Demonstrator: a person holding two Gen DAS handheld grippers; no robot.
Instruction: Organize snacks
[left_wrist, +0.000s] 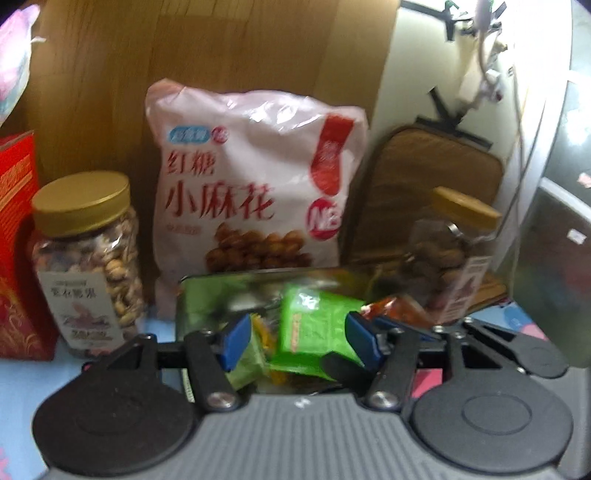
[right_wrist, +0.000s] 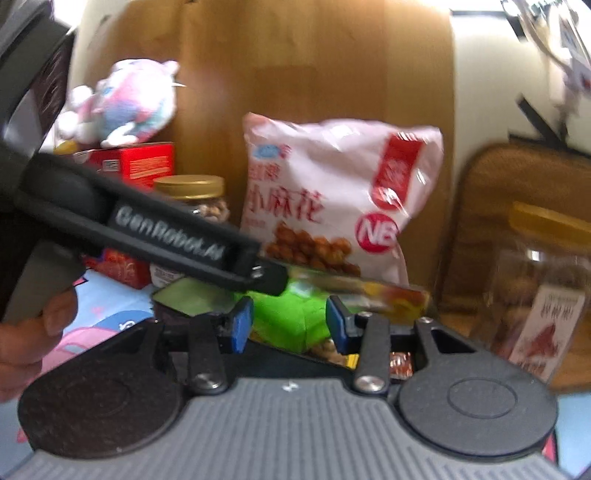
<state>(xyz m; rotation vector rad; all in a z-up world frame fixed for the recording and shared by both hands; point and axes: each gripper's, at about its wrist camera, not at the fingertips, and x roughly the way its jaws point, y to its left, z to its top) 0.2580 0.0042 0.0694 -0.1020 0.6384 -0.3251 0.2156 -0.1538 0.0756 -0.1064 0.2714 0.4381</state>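
A shiny tin tray (left_wrist: 207, 284) holds several small wrapped snacks. My left gripper (left_wrist: 299, 341) is open over the tray, its blue pads either side of a green snack packet (left_wrist: 314, 325) without clearly touching it. My right gripper (right_wrist: 290, 326) is open over the same tray (right_wrist: 184, 295), with a green packet (right_wrist: 291, 317) between its pads. The left gripper's black body (right_wrist: 166, 236) crosses the right wrist view. A pink twisted-dough snack bag (left_wrist: 251, 199) stands behind the tray, also in the right wrist view (right_wrist: 332, 195).
A gold-lidded nut jar (left_wrist: 88, 258) and a red box (left_wrist: 18, 243) stand at left. A tilted jar (left_wrist: 450, 251) with a yellow lid and a brown pad (left_wrist: 436, 173) are at right. A plush toy (right_wrist: 125, 103) sits on the red box (right_wrist: 136, 162). A wooden panel (left_wrist: 221, 55) stands behind.
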